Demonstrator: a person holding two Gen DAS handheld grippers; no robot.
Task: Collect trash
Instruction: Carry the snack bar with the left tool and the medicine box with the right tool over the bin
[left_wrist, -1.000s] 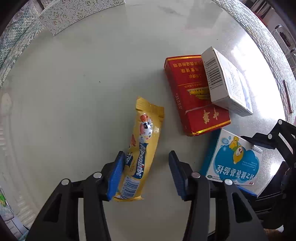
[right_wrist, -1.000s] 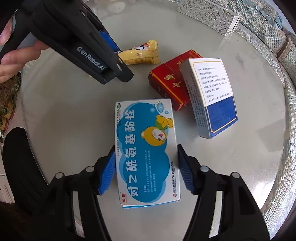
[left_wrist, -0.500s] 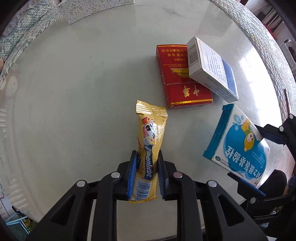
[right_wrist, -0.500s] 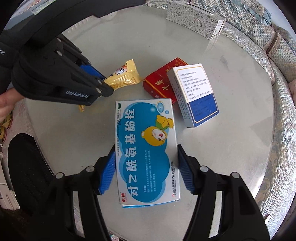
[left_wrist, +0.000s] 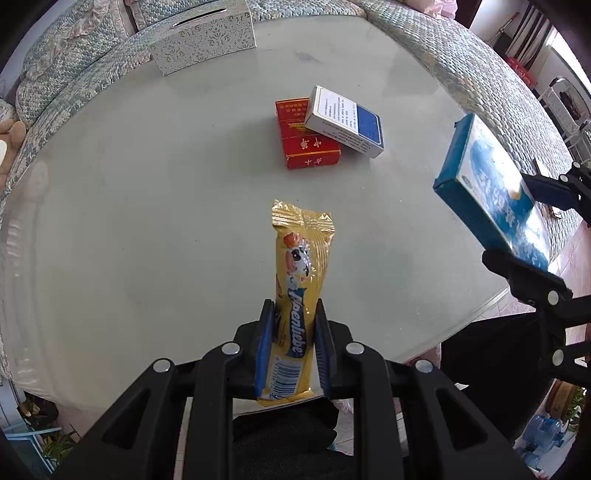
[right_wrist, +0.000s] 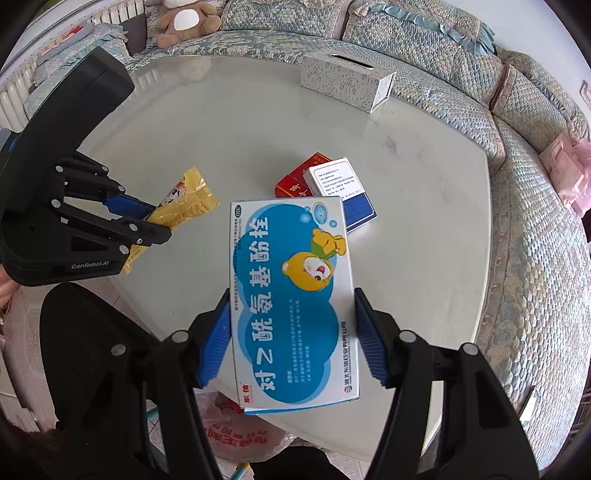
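Trash is split between both hands: the left claw (left_wrist: 291, 345) is clenched on a yellow snack wrapper (left_wrist: 300, 280), and the right claw (right_wrist: 291, 338) grips a blue medicine box (right_wrist: 291, 299), both raised above the desk (left_wrist: 147, 192). A red pack (left_wrist: 308, 147) lies there under a white box (left_wrist: 345, 120).

A glossy round table (right_wrist: 424, 229) stands before a blue-green quilted sofa (right_wrist: 535, 236); a teddy bear (right_wrist: 186, 20) sits on its cushions in daylight.
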